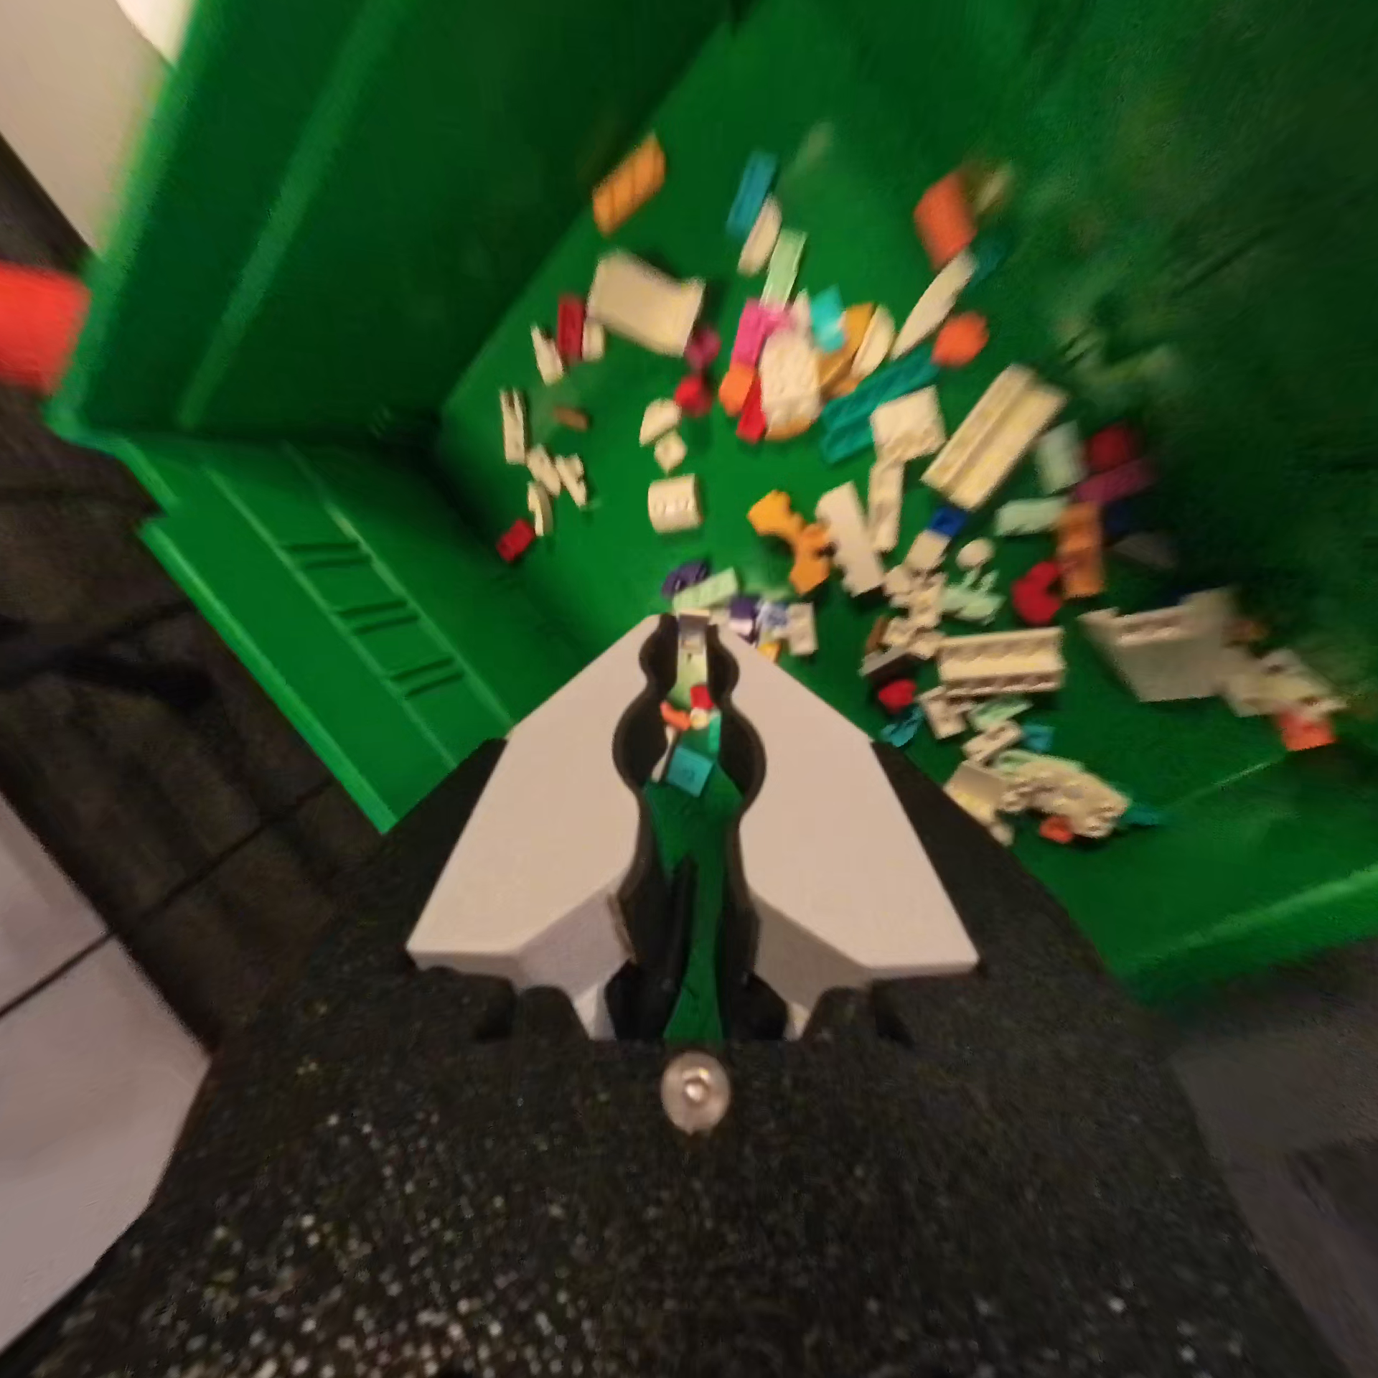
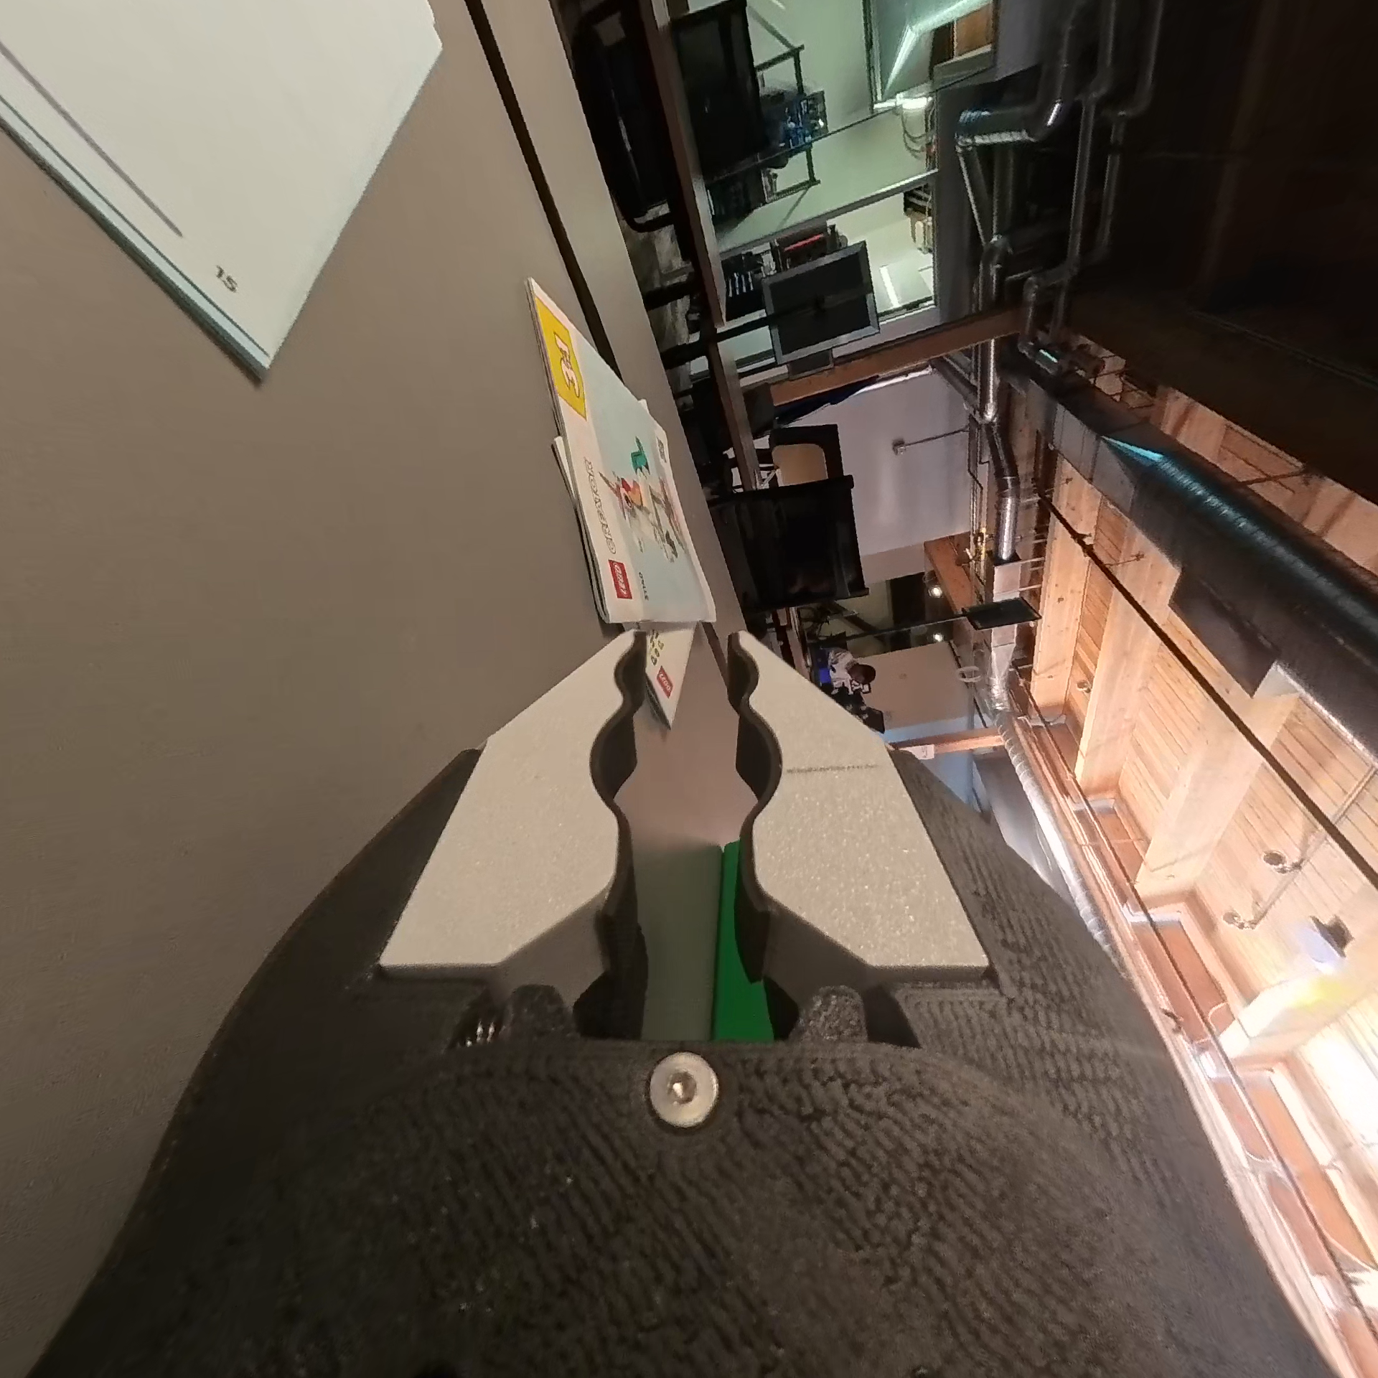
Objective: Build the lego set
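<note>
The main risk is a misgrab: the left gripper (image 1: pixel 690 634) hangs over a crowded scatter of Lego pieces (image 1: pixel 857 462) inside the green bin (image 1: pixel 298 298), and the view is smeared with motion, so the jaws could nip two small bricks or knock neighbours aside. Its jaws look nearly closed; whether they pinch the pale piece at the tips, I cannot tell. The right gripper (image 2: pixel 682 645) lies rolled sideways, low along the grey tabletop (image 2: pixel 224 596), jaws parted and empty (pointing at the instruction booklets (image 2: pixel 626 477)).
</note>
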{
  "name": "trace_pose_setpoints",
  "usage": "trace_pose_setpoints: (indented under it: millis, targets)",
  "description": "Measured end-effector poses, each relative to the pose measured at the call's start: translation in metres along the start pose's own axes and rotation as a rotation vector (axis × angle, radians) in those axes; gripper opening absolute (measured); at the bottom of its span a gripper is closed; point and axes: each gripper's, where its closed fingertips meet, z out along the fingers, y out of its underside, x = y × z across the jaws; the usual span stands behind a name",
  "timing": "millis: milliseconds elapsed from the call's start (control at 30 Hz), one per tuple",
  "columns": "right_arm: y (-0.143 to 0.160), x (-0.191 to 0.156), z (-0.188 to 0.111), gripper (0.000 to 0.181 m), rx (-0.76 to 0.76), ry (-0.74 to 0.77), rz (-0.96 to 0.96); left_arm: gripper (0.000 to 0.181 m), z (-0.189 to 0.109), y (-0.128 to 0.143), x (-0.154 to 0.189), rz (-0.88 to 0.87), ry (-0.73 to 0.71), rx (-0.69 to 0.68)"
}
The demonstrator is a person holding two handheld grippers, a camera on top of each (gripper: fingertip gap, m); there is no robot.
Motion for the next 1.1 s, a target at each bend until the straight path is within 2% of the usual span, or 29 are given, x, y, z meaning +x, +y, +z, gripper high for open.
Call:
trace_pose_setpoints:
  millis: [133,267,433,533,667,733,833,900,933,1033,1100]
  targets:
    - [-0.005,0.004,-0.002,0.02,0.03,0.013,0.027,0.005,-0.055,-0.043,0.017,0.014,-0.048,0.292]
    - [-0.014,0.009,-0.006,0.02,0.089,0.023,0.064,0.005,-0.103,-0.069,0.042,0.056,-0.126,0.439]
    - [-0.03,0.016,-0.016,0.019,0.2,0.026,0.148,0.005,-0.135,-0.11,0.117,0.111,-0.042,0.611]
    - [-0.041,0.019,-0.024,0.019,0.279,0.013,0.203,0.005,-0.138,-0.145,0.178,0.139,0.091,0.734]
    - [-0.055,0.021,-0.035,0.019,0.391,-0.024,0.267,0.005,-0.111,-0.183,0.259,0.156,0.308,0.818]
    - [-0.065,0.023,-0.044,0.019,0.474,-0.055,0.32,0.005,-0.098,-0.201,0.288,0.141,0.382,0.888]
    - [-0.087,0.027,-0.067,0.02,0.633,-0.123,0.423,0.005,-0.097,-0.227,0.314,0.066,0.509,1.044]
    - [-0.113,0.033,-0.097,0.022,0.792,-0.213,0.538,0.005,-0.104,-0.242,0.323,-0.027,0.629,1.146]
    - [-0.13,0.036,-0.119,0.019,0.895,-0.311,0.639,0.005,-0.109,-0.247,0.324,-0.071,0.687,1.195]
    - [-0.181,0.048,-0.196,0.016,1.209,-0.814,1.012,0.005,-0.121,-0.255,0.327,-0.129,0.845,1.337]
    - [-0.202,0.042,-0.222,0.017,1.245,-1.029,1.117,0.005,-0.115,-0.259,0.326,-0.204,0.954,1.322]
